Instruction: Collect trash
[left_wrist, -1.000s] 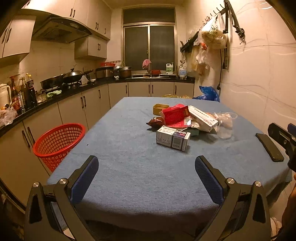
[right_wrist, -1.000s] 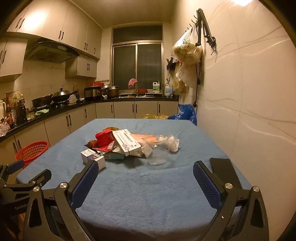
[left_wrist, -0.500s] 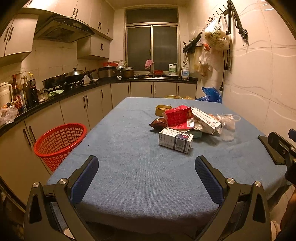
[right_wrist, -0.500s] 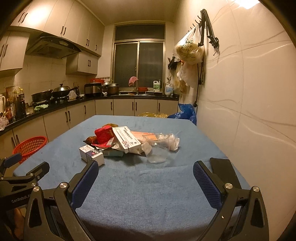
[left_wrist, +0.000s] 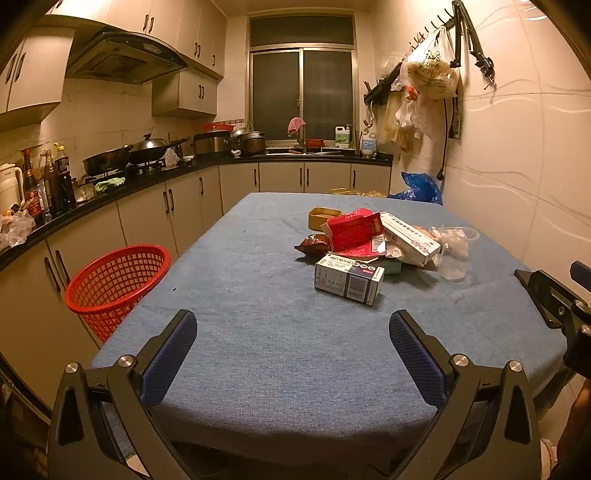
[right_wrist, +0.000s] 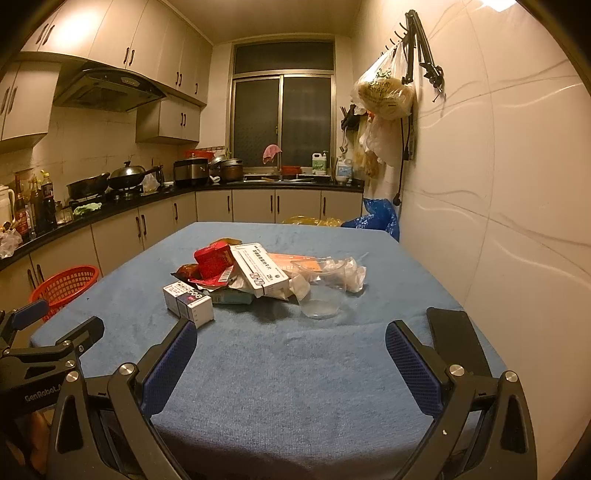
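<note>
Hovering wide apart, empty: left gripper (left_wrist: 293, 349), right gripper (right_wrist: 291, 358)

Teal box (right_wrist: 232, 297) mostly buried under the trash pile, label unreadable. Right gripper (left_wrist: 554, 295) cut off by the left wrist frame edge; black phone-like slab (right_wrist: 456, 341), probably a phone, partly hidden behind a finger.

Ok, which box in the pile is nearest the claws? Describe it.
On the blue table, find the trash pile at its middle. The white carton lies alone at the pile's near edge, flat, with a barcode on its end, unlike the red packet behind it.
</note>
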